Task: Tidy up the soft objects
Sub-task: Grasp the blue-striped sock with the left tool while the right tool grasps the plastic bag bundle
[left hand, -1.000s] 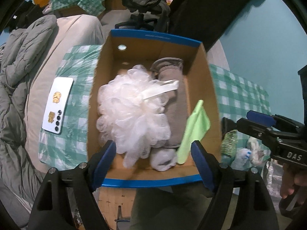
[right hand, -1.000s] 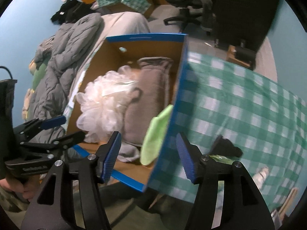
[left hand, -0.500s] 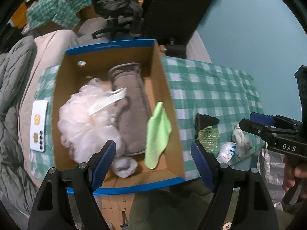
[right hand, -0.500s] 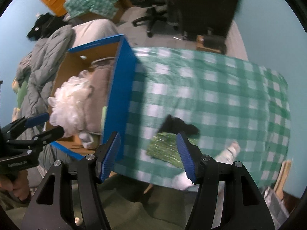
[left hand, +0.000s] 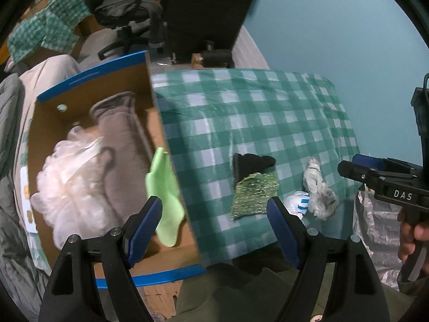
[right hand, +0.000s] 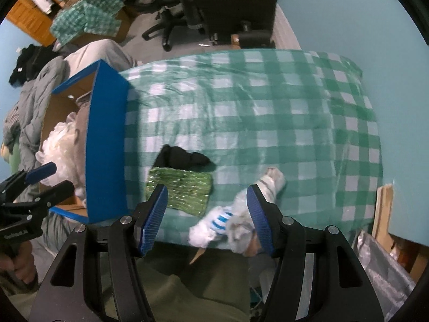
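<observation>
A: Between the right gripper (right hand: 206, 214) jaws, which stand apart and empty, what lies below?

B: The striped sock bundle (right hand: 236, 214) at the worktop's near edge; the green scrubber (right hand: 178, 187) just leftward, long axis crosswise; the box (right hand: 107, 147) beyond it.

A: The left gripper (left hand: 214, 228)?

B: Wide, empty, farther off; open checked cloth (right hand: 268, 112) behind.

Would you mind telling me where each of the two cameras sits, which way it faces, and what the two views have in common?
Left wrist: rides the left gripper, looking steeply down at the cardboard box and the checked tablecloth; its open fingers, the right gripper and a hand show.
Right wrist: rides the right gripper, looking steeply down at the tablecloth's near edge; its open fingers show, with the left gripper at the picture's left.
Shared: box, tablecloth, black cloth, glittery green cloth, white loofah.
</observation>
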Motion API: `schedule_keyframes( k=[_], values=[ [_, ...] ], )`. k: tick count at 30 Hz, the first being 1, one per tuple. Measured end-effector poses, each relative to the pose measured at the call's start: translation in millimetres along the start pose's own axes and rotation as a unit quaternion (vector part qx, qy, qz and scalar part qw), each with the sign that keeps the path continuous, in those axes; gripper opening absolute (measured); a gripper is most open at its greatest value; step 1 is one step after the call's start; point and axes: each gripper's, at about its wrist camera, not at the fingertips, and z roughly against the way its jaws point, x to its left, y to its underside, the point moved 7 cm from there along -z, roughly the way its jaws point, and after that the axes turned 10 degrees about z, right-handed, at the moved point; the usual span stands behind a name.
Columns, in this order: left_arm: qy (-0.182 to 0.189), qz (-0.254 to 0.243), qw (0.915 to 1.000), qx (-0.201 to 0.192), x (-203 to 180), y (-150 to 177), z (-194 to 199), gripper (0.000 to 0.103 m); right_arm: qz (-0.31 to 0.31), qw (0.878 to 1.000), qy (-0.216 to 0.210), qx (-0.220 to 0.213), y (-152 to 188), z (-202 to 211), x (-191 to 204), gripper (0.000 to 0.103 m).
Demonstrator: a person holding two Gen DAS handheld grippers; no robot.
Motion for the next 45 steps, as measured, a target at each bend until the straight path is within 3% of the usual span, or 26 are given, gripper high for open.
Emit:
schedule_keyframes(
  k=[9,17,29,40,45],
  values=[
    [0.004,-0.025,0.9993,0.026,-37.0,4.9,-29.0,0.081,-0.029,0.999,0.006,0.023,22.6,-14.7,-36.2,0.061],
    [-0.003,-0.050,0.9978,0.044,-62.1,16.3,-52.8,0.082,-0.066,0.996,-0.016,0.054,42.9,-41.0,-61.5,0.061],
    [-0.005,-0.081,0.9954,0.052,-87.8,35.1,-89.5,0.082,-0.078,0.992,-0.042,0.089,53.1,-90.9,-61.8,0.061],
    [0.004,-0.089,0.9941,0.063,-97.4,50.4,-103.4,0.082,-0.087,0.991,-0.062,0.080,58.8,-107.7,-66.9,0.060],
    [0.024,-0.095,0.9925,0.074,-108.2,62.5,-107.3,0.087,-0.074,0.992,-0.059,0.083,61.8,-116.4,-68.2,0.044]
  ],
)
